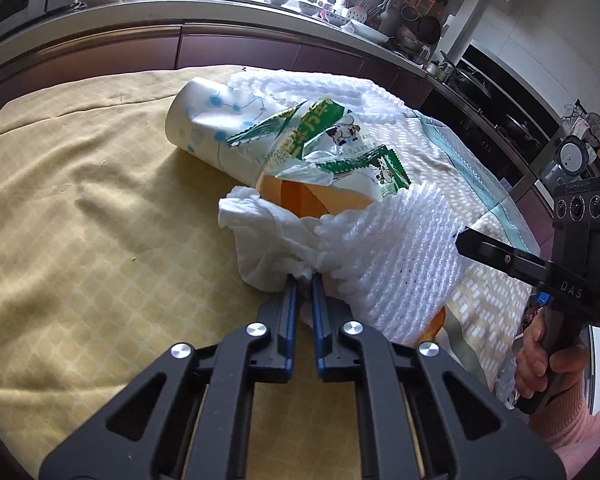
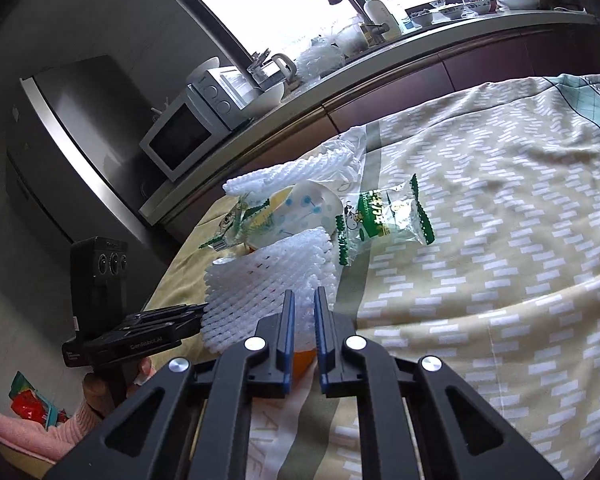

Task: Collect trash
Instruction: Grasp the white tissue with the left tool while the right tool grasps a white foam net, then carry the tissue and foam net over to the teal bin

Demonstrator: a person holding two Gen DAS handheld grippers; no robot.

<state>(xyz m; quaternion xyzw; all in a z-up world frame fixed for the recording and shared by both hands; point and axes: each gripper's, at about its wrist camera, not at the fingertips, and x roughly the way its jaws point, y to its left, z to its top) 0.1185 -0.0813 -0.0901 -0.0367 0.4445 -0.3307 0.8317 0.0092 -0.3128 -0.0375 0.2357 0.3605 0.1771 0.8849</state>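
Observation:
A heap of trash lies on the table: a paper cup (image 1: pixel 204 128) on its side, green and white wrappers (image 1: pixel 324 132), a crumpled white tissue (image 1: pixel 268 236) and a white foam net (image 1: pixel 396 248) over something orange (image 1: pixel 300 200). My left gripper (image 1: pixel 304 278) is shut on the tissue's lower corner, right beside the net's edge. The right gripper (image 1: pixel 462 236), held by a hand, comes in from the right with its tip on the net's far edge. In the right wrist view its fingers (image 2: pixel 304 296) are nearly together with the foam net (image 2: pixel 268 280) between them. The left gripper (image 2: pixel 200 310) reaches behind the net.
A yellow cloth (image 1: pixel 80 220) covers the left of the table, a patterned cloth (image 2: pixel 480 220) the right. Behind runs a kitchen counter (image 1: pixel 140 12) with bowls, a microwave (image 2: pixel 184 136) and a fridge (image 2: pixel 80 120). A stove (image 1: pixel 500 92) stands at the right.

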